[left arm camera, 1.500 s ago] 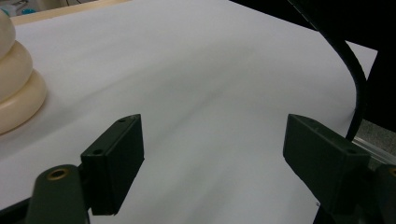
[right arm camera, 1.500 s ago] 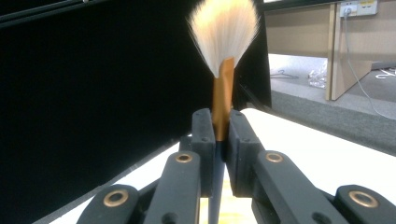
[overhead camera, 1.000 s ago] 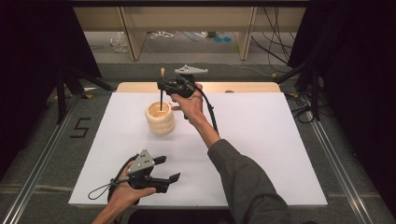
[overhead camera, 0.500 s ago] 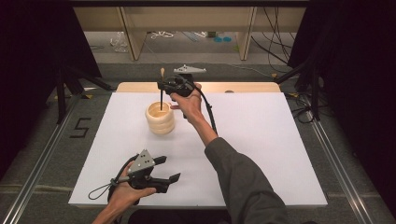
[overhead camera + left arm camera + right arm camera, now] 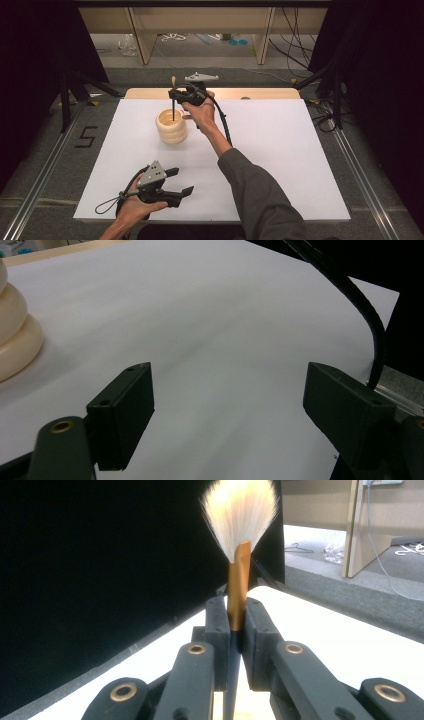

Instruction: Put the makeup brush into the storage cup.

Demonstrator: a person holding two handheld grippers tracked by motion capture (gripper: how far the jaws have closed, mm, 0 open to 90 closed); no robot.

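Observation:
A cream, ribbed holder (image 5: 171, 127) stands on the white table sheet (image 5: 280, 145), left of centre toward the back. My right gripper (image 5: 174, 94) hovers just above it, shut on a makeup brush (image 5: 173, 98) held upright, its dark handle reaching down into the holder's mouth. In the right gripper view the pads clamp the brush's copper ferrule (image 5: 238, 585), with the pale bristles (image 5: 240, 512) fanned above. My left gripper (image 5: 179, 182) rests open near the front edge with nothing between its jaws. The holder's side (image 5: 12, 335) shows at the left in the left gripper view.
A wooden board (image 5: 250, 93) runs along the back edge of the sheet. Metal rails (image 5: 40, 175) flank the table on both sides. Black stands (image 5: 70, 80) and cables sit beyond the back corners. The right gripper's cable (image 5: 225, 125) trails along the forearm.

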